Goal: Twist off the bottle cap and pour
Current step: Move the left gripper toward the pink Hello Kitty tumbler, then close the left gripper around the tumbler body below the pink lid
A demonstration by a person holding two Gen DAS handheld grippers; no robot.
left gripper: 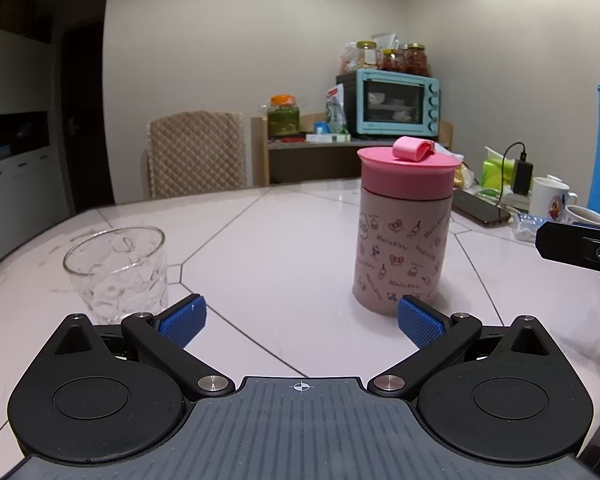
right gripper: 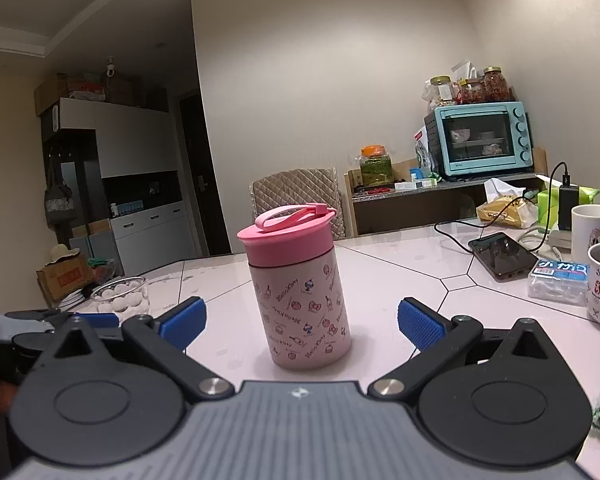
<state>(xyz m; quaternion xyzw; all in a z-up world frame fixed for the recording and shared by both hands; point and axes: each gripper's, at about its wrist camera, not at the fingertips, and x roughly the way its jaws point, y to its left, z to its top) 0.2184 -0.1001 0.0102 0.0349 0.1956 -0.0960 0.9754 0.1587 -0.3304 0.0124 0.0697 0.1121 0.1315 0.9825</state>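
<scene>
Both of my hand-held grippers, left (left gripper: 302,318) and right (right gripper: 302,320), are wide and empty. The bottle (right gripper: 303,312) at 12 o'clock looks stiff and smooth; I would take the body, then the pink cap (right gripper: 286,242).

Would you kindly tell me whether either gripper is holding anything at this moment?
Nothing is held. The left gripper and right gripper both have open, empty jaws; the pink-lidded patterned bottle stands untouched.

A home dining corner: tiled table (right gripper: 400,268), teal toaster oven (right gripper: 485,138), pickle jars (right gripper: 466,88), quilted chair (right gripper: 298,196).
</scene>
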